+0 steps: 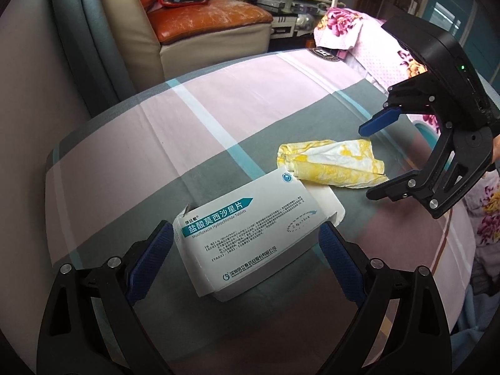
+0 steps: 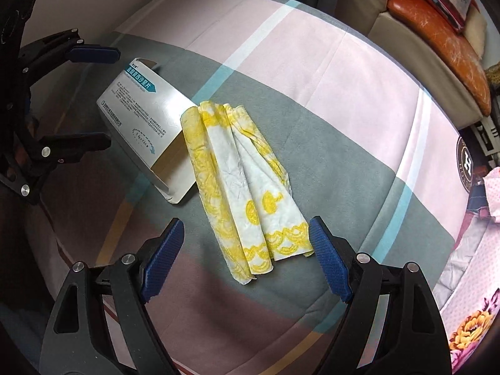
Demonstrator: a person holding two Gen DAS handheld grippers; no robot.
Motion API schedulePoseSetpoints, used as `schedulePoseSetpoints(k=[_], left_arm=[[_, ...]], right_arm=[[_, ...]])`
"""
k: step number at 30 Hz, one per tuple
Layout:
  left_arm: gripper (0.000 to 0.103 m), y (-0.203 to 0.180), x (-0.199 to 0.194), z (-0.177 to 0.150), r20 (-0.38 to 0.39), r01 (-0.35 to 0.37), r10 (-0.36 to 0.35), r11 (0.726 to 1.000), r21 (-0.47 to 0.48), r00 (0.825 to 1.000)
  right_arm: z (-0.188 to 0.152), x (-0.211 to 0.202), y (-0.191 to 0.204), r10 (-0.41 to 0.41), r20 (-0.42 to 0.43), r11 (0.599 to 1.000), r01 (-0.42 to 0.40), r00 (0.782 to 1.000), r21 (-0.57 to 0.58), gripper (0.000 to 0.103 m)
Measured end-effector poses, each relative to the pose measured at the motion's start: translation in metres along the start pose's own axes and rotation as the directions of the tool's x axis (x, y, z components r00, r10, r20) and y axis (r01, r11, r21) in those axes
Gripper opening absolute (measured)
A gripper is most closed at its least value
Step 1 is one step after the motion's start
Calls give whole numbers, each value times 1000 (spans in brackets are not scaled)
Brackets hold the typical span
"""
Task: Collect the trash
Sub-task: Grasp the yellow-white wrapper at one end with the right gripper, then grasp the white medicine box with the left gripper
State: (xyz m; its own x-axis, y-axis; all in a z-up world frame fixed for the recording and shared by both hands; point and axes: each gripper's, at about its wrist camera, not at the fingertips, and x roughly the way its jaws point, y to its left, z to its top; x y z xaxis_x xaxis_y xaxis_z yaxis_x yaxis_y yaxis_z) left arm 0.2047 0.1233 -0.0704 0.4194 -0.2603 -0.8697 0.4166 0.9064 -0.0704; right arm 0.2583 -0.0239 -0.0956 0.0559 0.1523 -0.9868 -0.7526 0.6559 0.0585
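While both jaws gape empty, the left gripper point(image 1: 247, 257) flanks the medicine box point(image 1: 250, 234), the right gripper point(image 2: 247, 256) the yellow-printed napkin point(image 2: 240, 184).

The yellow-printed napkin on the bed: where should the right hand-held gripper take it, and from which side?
Probably at the near end of the napkin, from above. There the folds bunch into a narrow bundle lying flat between the open fingers of the right hand-held gripper, away from the medicine box touching its far end.
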Motion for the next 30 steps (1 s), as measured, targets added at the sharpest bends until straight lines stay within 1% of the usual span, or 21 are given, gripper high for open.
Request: schedulePoseSetpoints(k=[4, 6, 9, 12, 15, 16, 17, 18, 19, 20, 21, 22, 23, 24, 25, 26, 30], left_arm=[[94, 1, 15, 14, -47, 22, -17, 995, 95, 999], [94, 3, 23, 17, -76, 38, -28, 991, 129, 997], [94, 8, 30, 22, -102, 72, -58, 987, 141, 993], [94, 12, 35, 22, -112, 111, -96, 984, 139, 989], [94, 10, 41, 17, -138, 131, -111, 981, 146, 984], [94, 9, 43, 16, -140, 136, -116, 980, 148, 983], [94, 7, 42, 15, -138, 142, -122, 979, 148, 983], [94, 6, 41, 13, -138, 145, -124, 978, 150, 983], [94, 4, 41, 12, -141, 147, -125, 977, 155, 982], [94, 1, 41, 10, -145, 151, -128, 976, 160, 981], [94, -2, 41, 8, -151, 156, -132, 974, 165, 980], [95, -7, 40, 5, -156, 160, -134, 972, 172, 979], [95, -11, 38, 1, -160, 163, -134, 970, 181, 978], [95, -16, 37, -2, -164, 164, -133, 968, 189, 977], [95, -21, 35, -5, -170, 164, -132, 967, 197, 977], [95, -25, 33, -9, -175, 168, -133, 965, 203, 975], [95, -46, 27, -25, -209, 180, -131, 955, 234, 969]], right_arm=[[11, 12, -2, 42, -29, 998, -44, 999, -47, 78], [14, 17, -2, 47, -43, 996, -50, 998, -74, 78], [19, 20, -6, 47, -40, 995, -50, 998, -84, 78], [21, 19, -10, 67, -15, 995, -68, 998, -67, 78], [19, 16, -13, 89, 0, 994, -89, 996, -56, 78], [18, 15, -14, 100, 1, 993, -100, 995, -55, 75], [16, 14, -13, 99, 4, 993, -98, 995, -58, 71], [16, 13, -12, 94, 5, 994, -94, 996, -59, 68], [6, 10, -7, 89, 7, 994, -89, 996, -58, 64], [5, 9, -3, 84, 7, 995, -83, 996, -55, 59], [3, 8, 0, 80, 5, 995, -79, 997, -53, 56], [-1, 7, 3, 80, 3, 996, -79, 997, -52, 49], [-4, 6, 5, 81, 2, 996, -80, 997, -50, 38], [-12, 6, 10, 76, 3, 996, -76, 997, -48, 32], [-17, 5, 13, 70, 3, 997, -70, 998, -41, 20], [-23, 4, 15, 67, 3, 997, -67, 998, -30, 14], [-52, -3, 20, 71, 20, 997, -71, 997, 29, 12]])
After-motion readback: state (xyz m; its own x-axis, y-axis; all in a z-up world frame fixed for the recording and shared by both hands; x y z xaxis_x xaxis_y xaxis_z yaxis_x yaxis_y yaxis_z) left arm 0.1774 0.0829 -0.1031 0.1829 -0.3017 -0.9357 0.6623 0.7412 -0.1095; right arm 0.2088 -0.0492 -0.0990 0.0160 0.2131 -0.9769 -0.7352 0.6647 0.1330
